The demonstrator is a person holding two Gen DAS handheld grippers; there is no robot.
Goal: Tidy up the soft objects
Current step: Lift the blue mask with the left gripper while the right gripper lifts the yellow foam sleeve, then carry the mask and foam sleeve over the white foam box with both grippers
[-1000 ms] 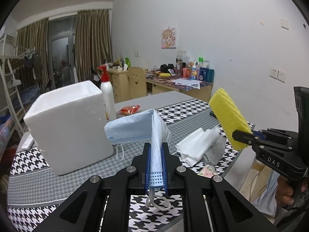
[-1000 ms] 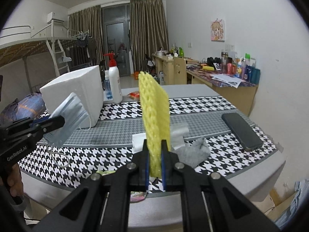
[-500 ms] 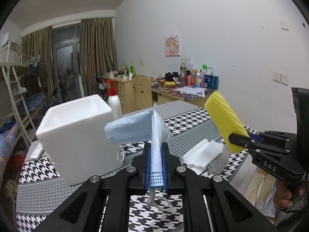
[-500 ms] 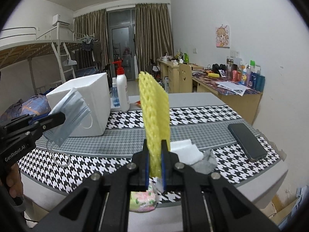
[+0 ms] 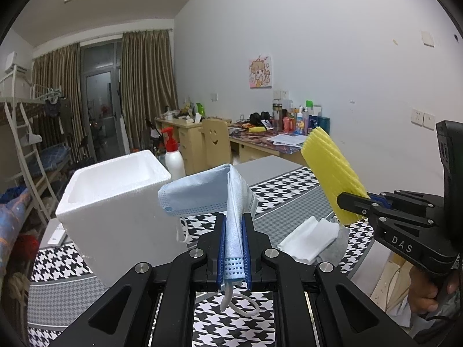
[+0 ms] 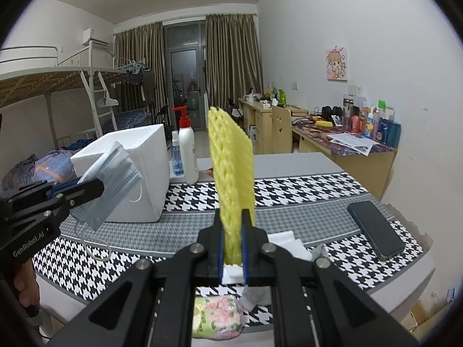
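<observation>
Blue mask (image 5: 202, 193) is getting pinched in the left tool (image 5: 233, 245), yellow foam sheet (image 6: 231, 173) in the right tool (image 6: 232, 248), both hanging clear over the counter (image 6: 289, 202), probably heading for the foam box (image 5: 115, 202) behind.

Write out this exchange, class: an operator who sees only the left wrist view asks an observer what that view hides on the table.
Operator: What lies behind the yellow foam net?
Observer: A black phone lies flat on the table, towards the right in the right wrist view.
Operator: Is anything below the right gripper?
Observer: Yes, a floral tissue pack lies at the table's near edge.
</observation>
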